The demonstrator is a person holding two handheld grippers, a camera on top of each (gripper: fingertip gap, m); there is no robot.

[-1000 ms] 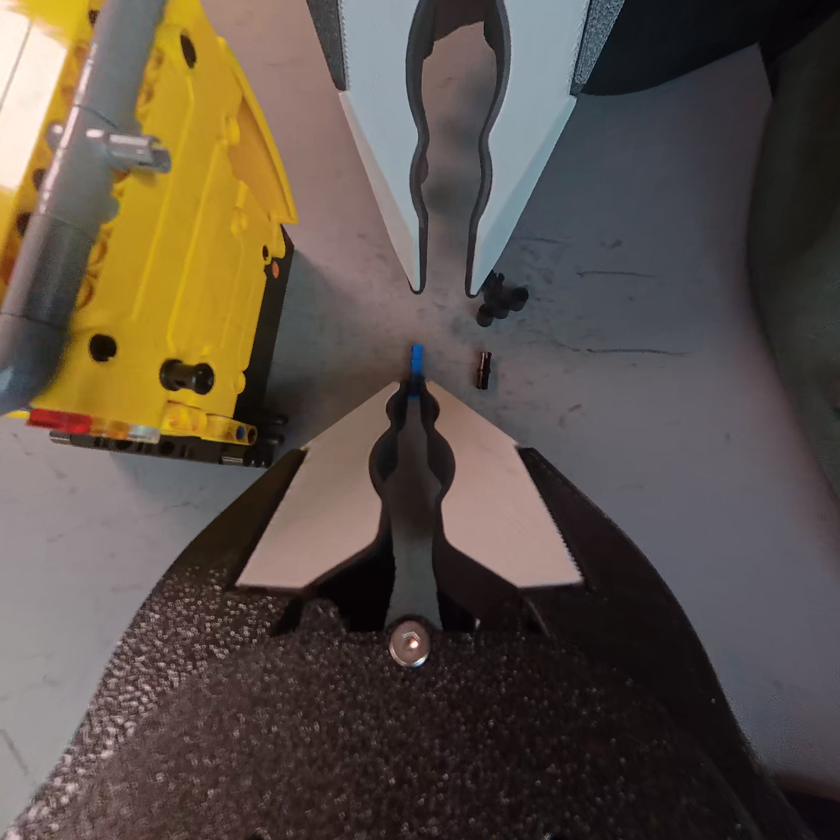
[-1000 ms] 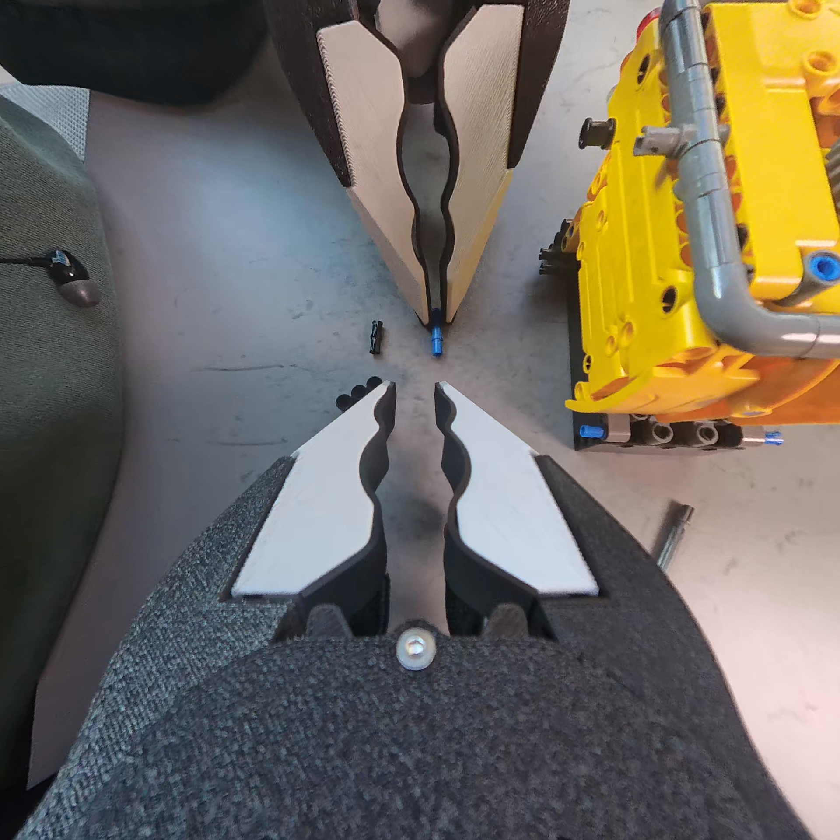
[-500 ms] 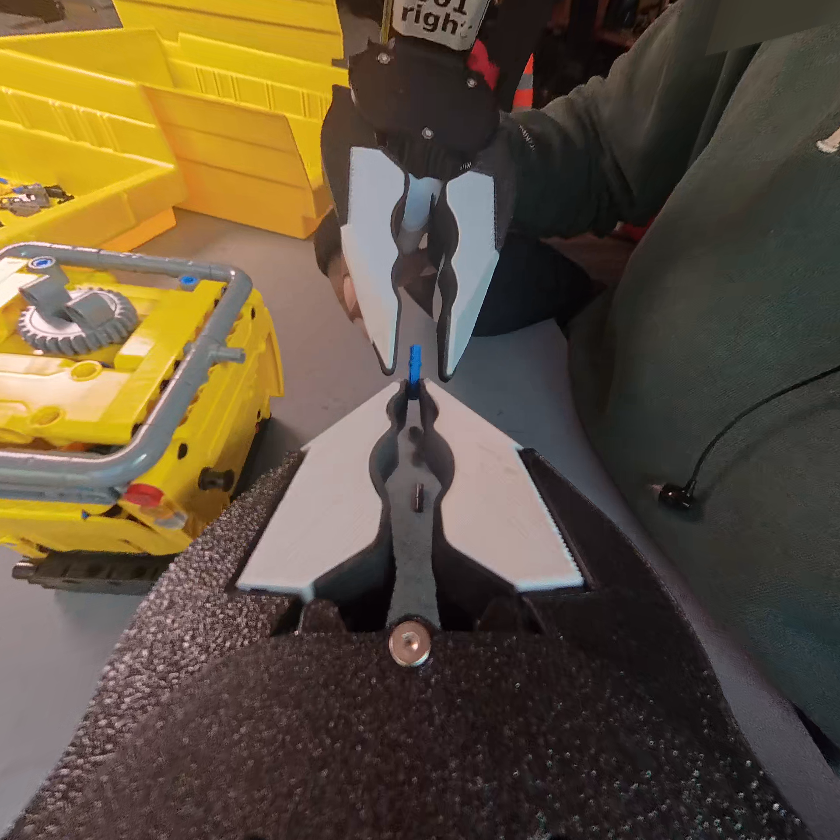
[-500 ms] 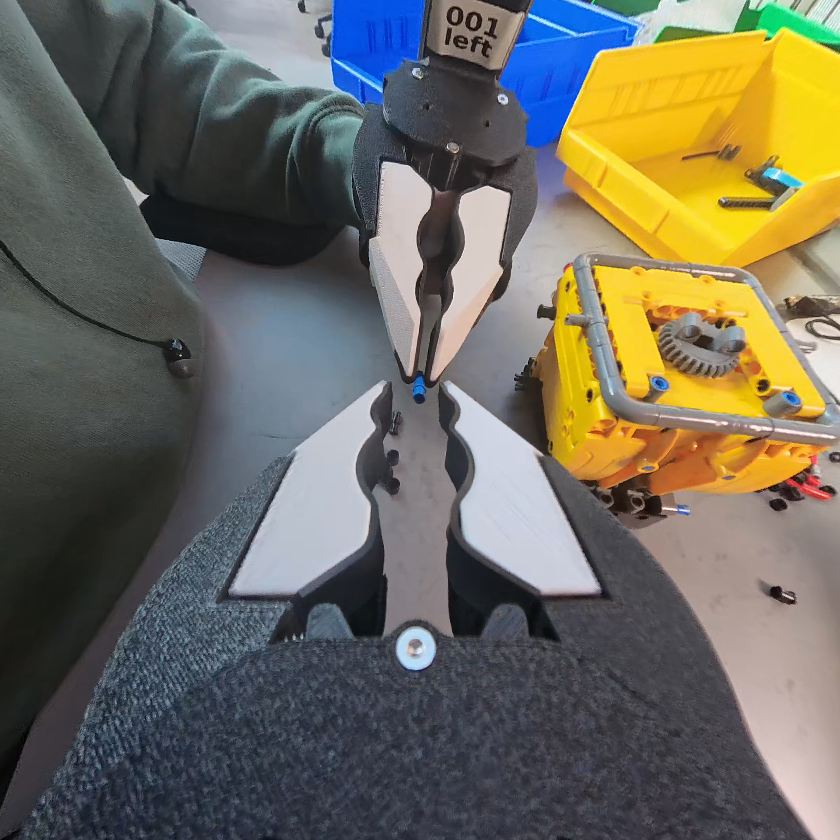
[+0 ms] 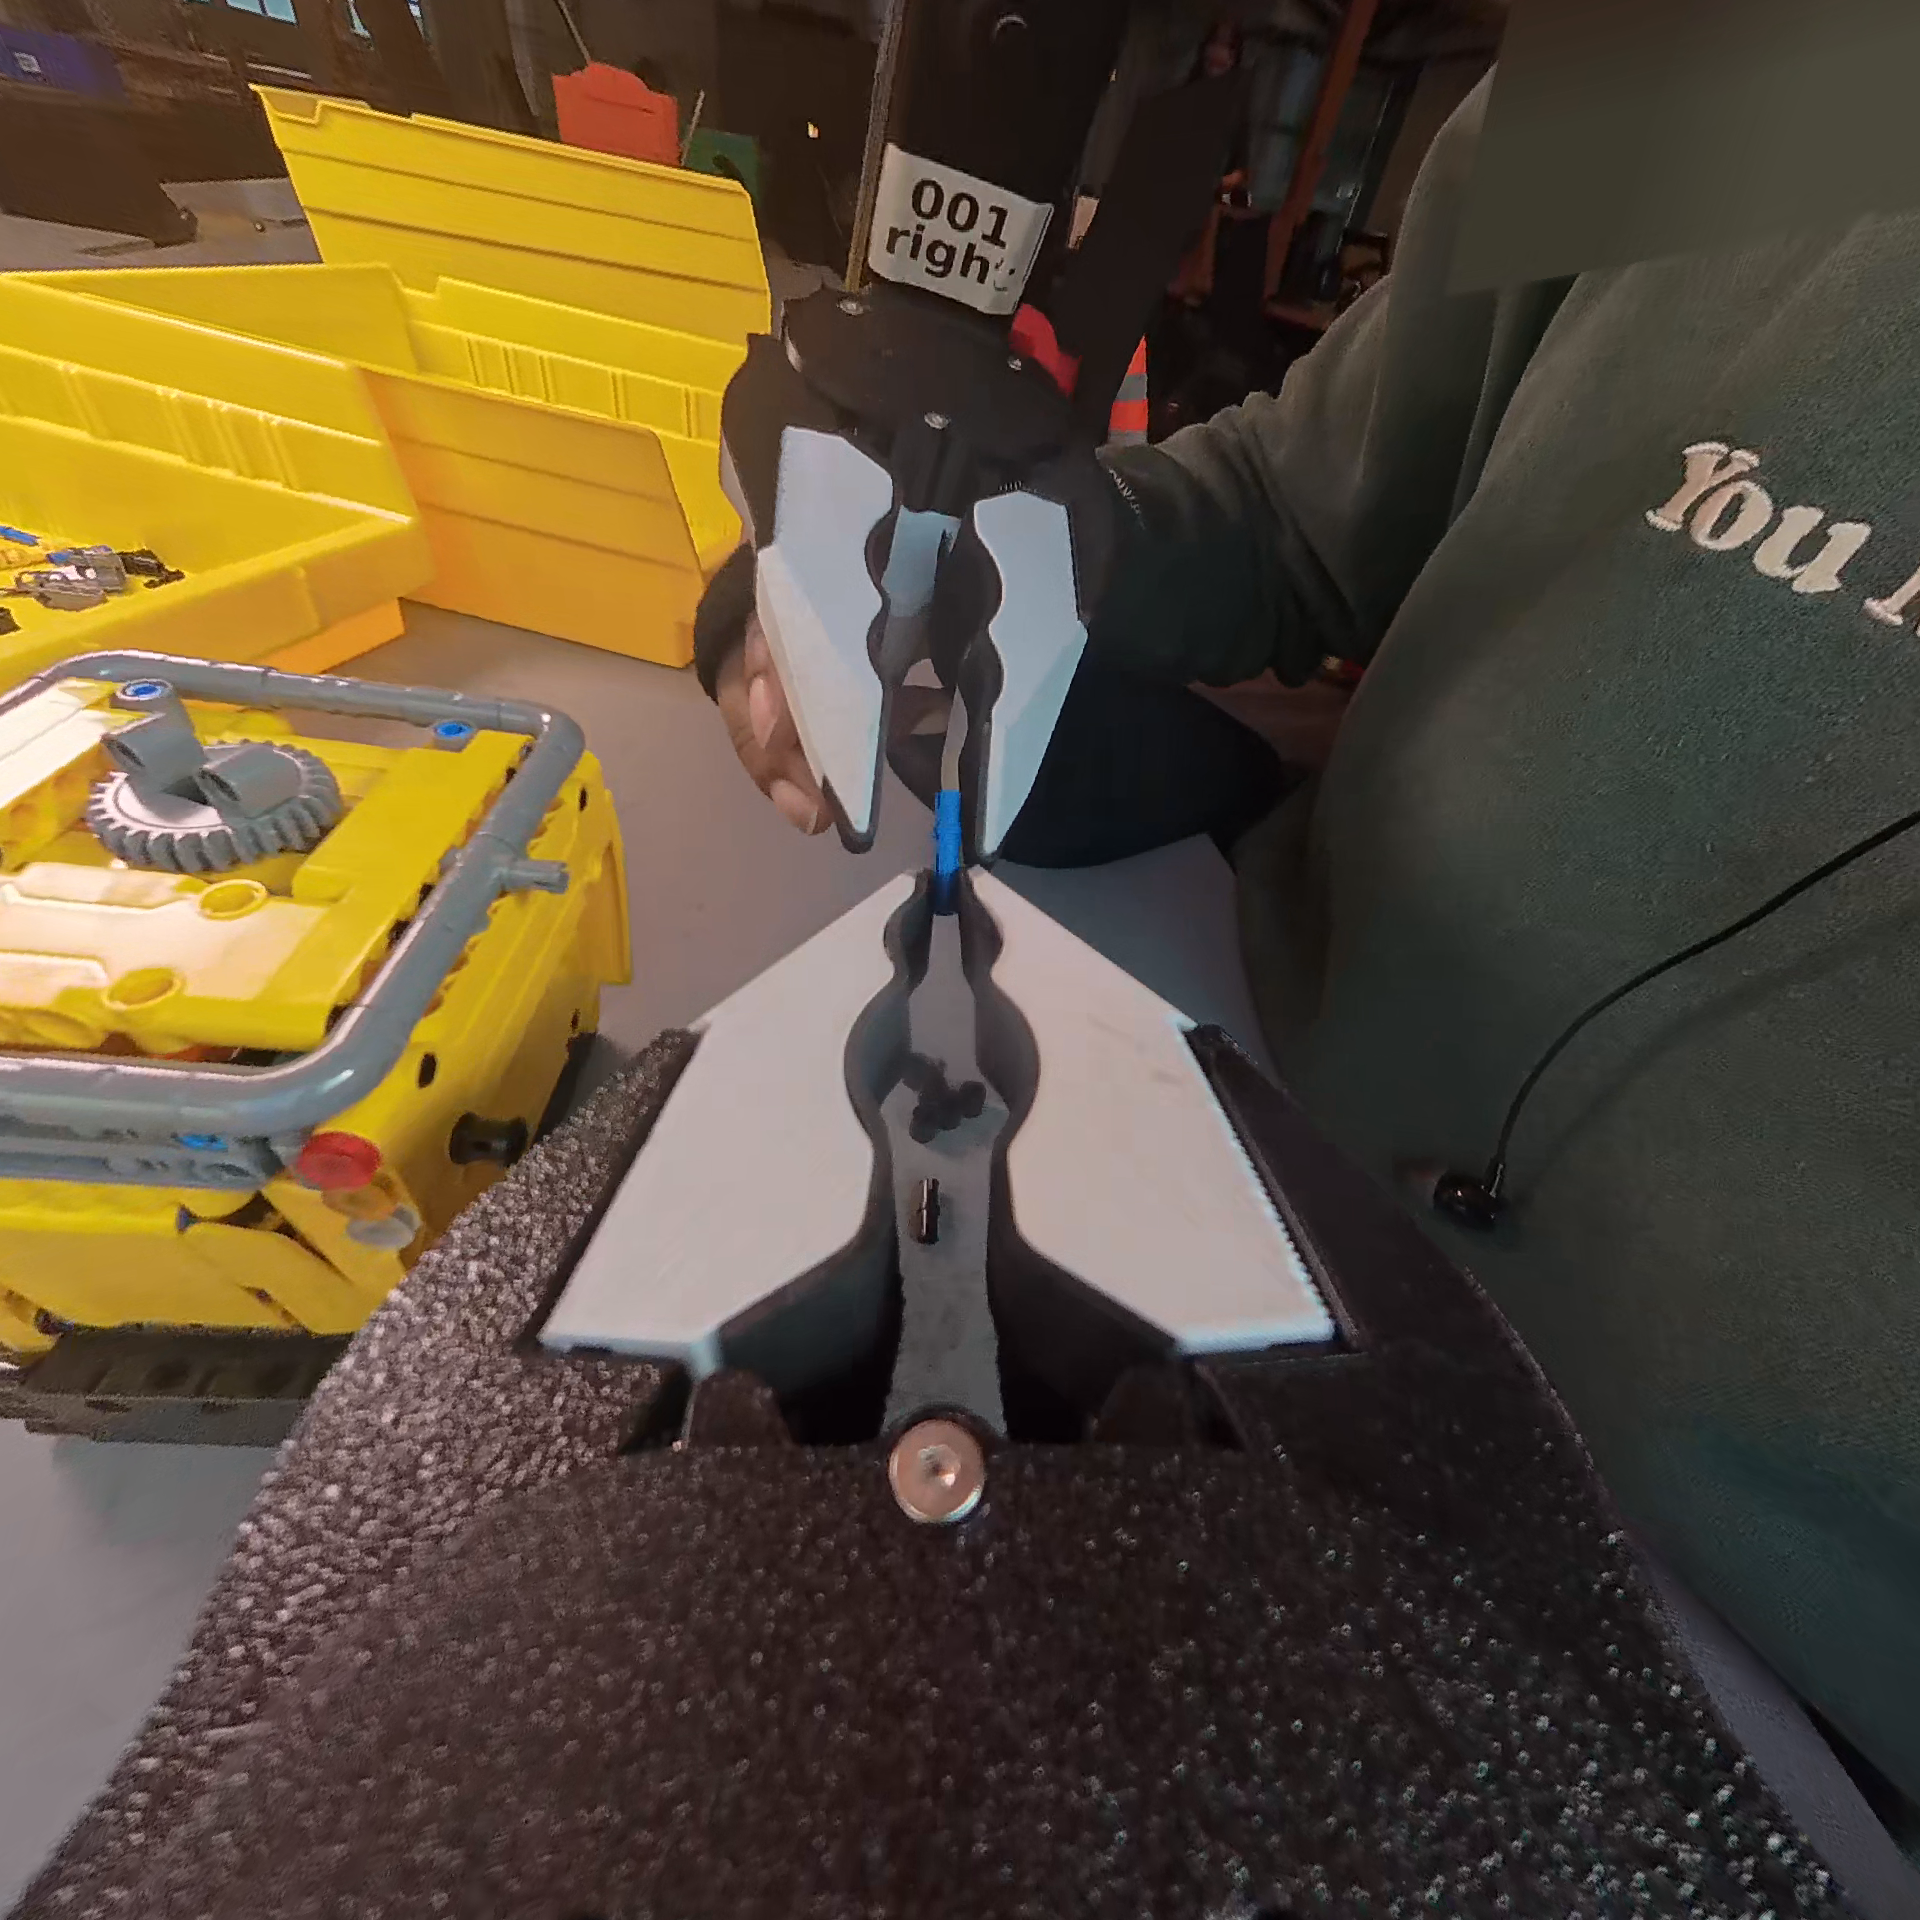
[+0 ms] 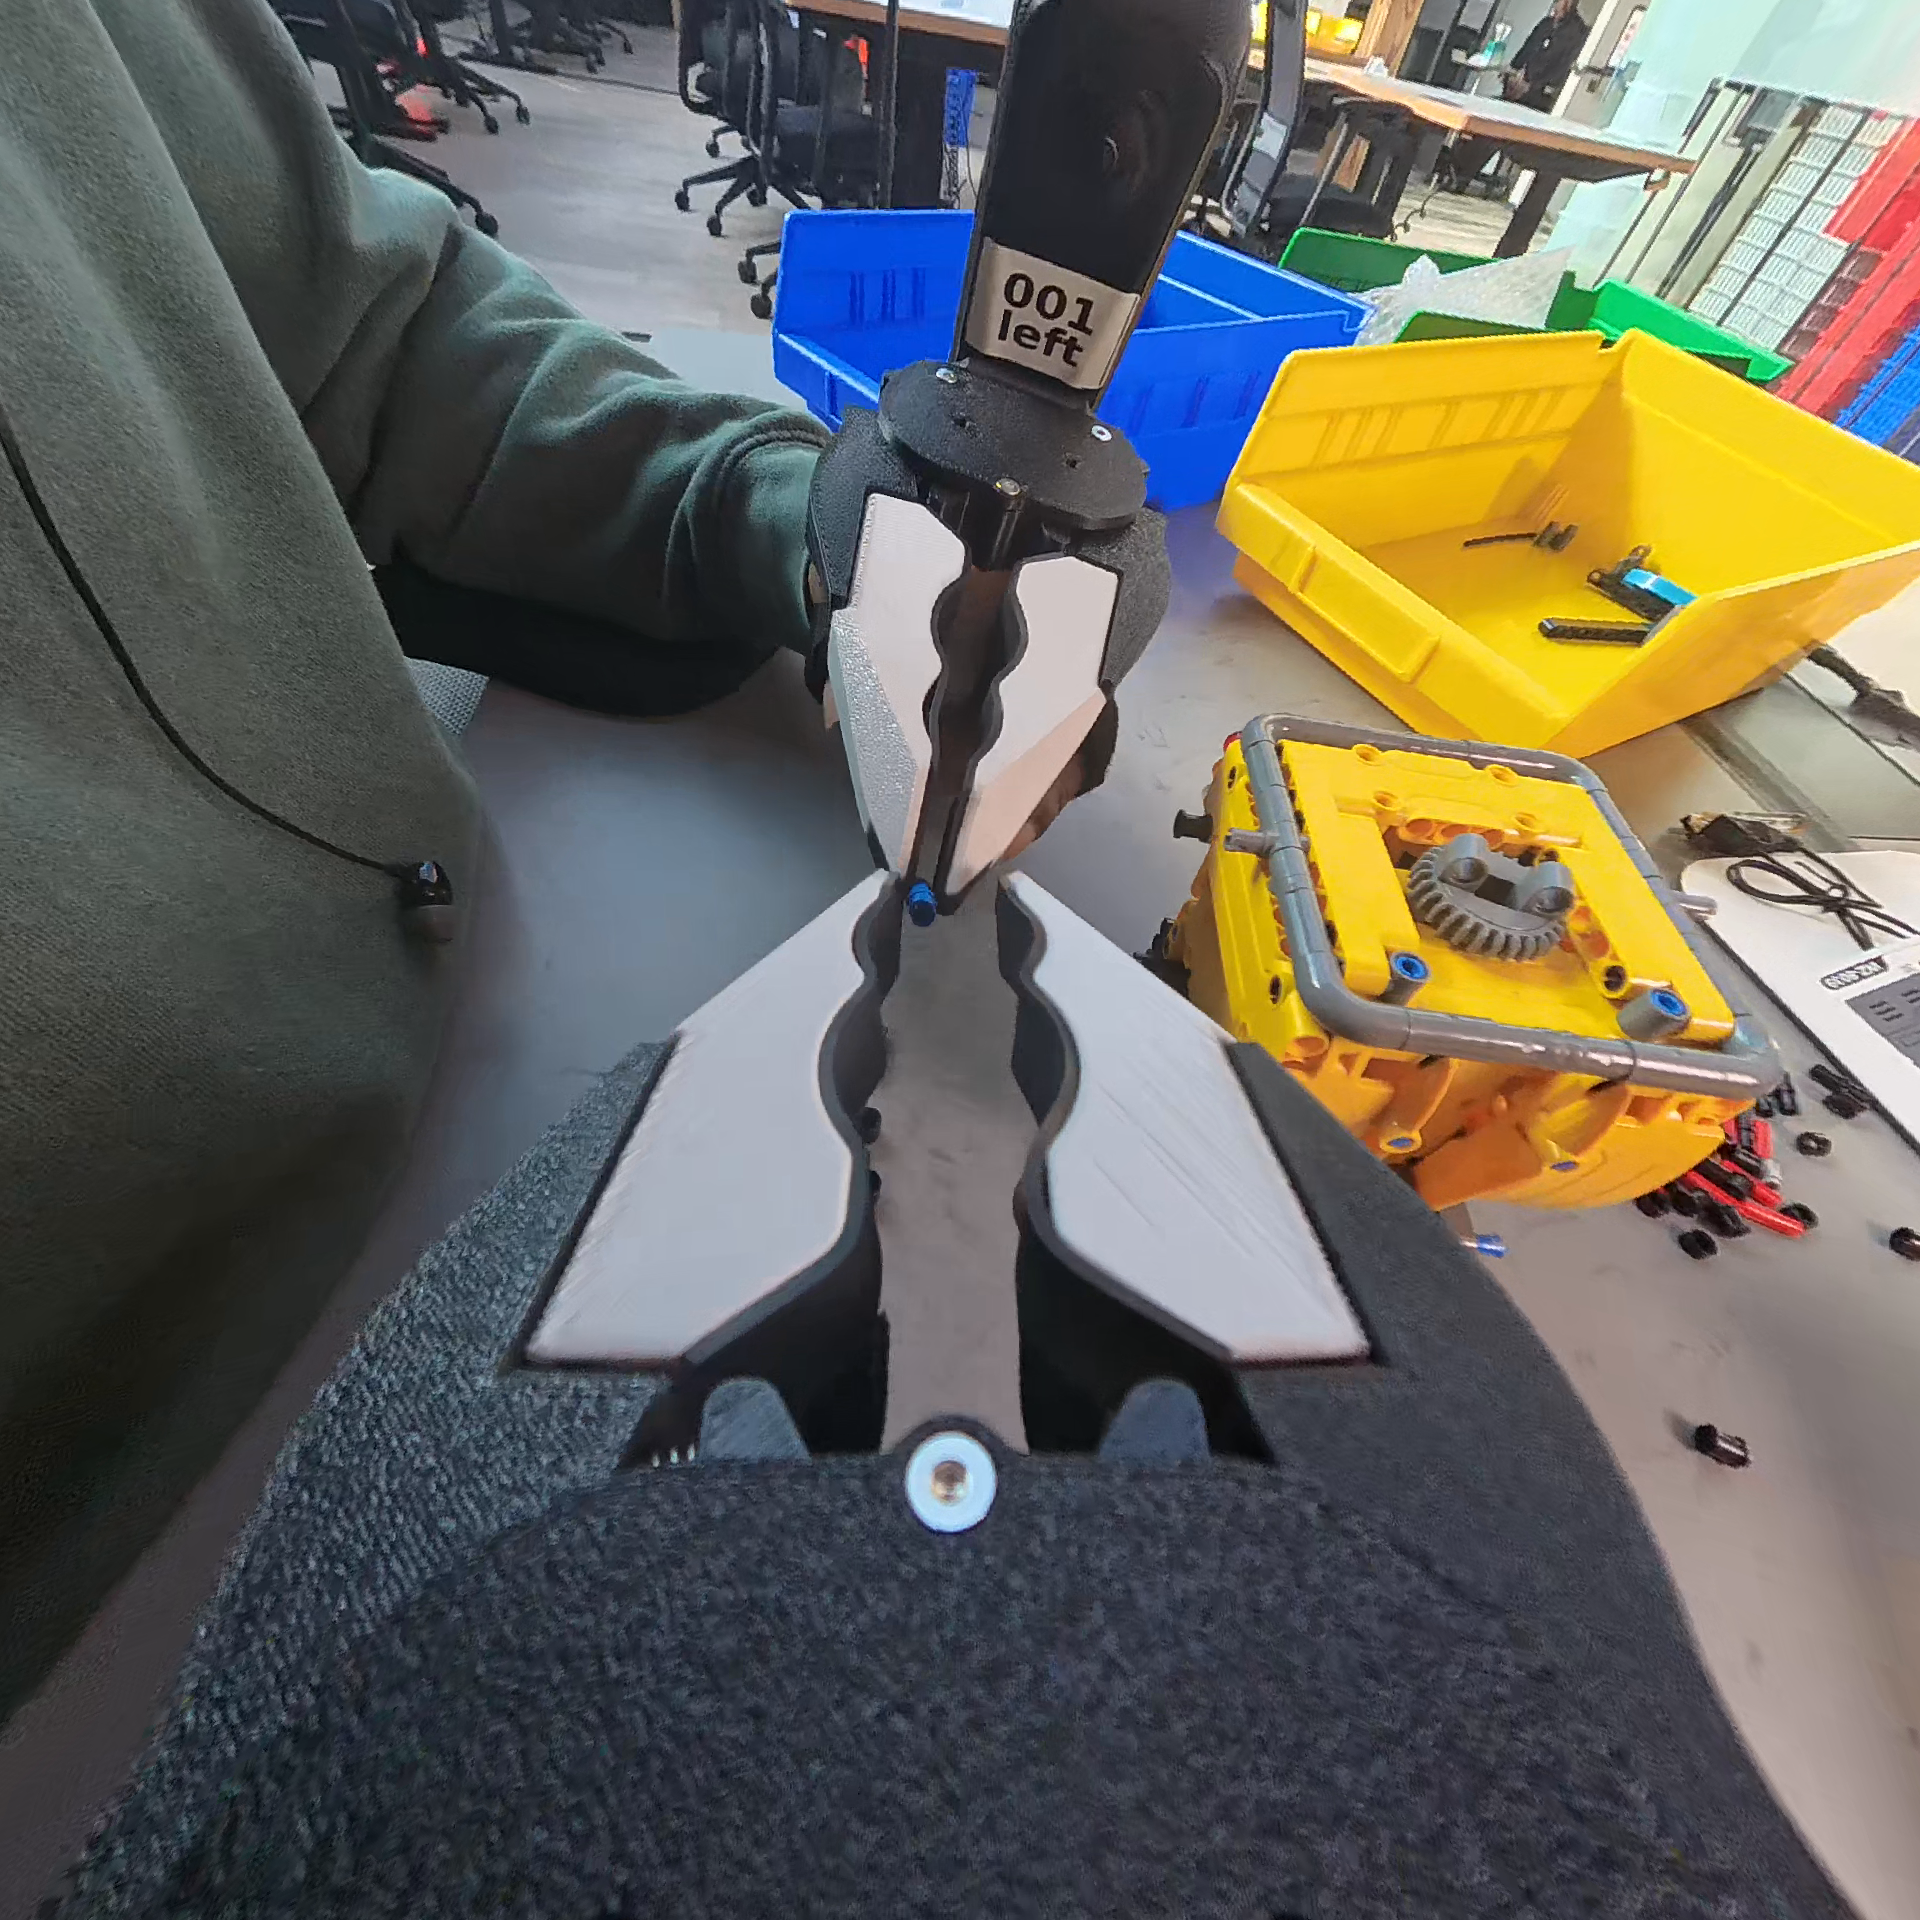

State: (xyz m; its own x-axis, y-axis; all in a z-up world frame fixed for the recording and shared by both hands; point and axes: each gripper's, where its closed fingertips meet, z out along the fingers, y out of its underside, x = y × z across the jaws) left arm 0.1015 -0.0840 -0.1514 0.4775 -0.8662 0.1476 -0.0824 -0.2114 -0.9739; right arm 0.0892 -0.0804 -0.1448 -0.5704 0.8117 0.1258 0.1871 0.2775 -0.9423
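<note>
Black office chairs (image 6: 769, 135) are seen at eleven o'clock. Long wooden desks (image 6: 1538, 114) are ranged at one o'clock on a grey floor (image 6: 582, 197).

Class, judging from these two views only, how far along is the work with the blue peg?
Done: the left hand-held gripper is shut on the blue peg, lifted off the table. In hand: the open right hand-held gripper faces it tip to tip. Left: the peg is not in the yellow model.

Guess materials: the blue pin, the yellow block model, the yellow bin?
Blue pin, pinched in the shut left gripper: looks like moulded plastic, saturated colour, slight sheen. Yellow block model: glossy hard plastic, with round pin holes, a grey gear and a grey tube frame, likely plastic too. Yellow bin: moulded plastic, smooth, ribbed walls. The right gripper is open.
</note>
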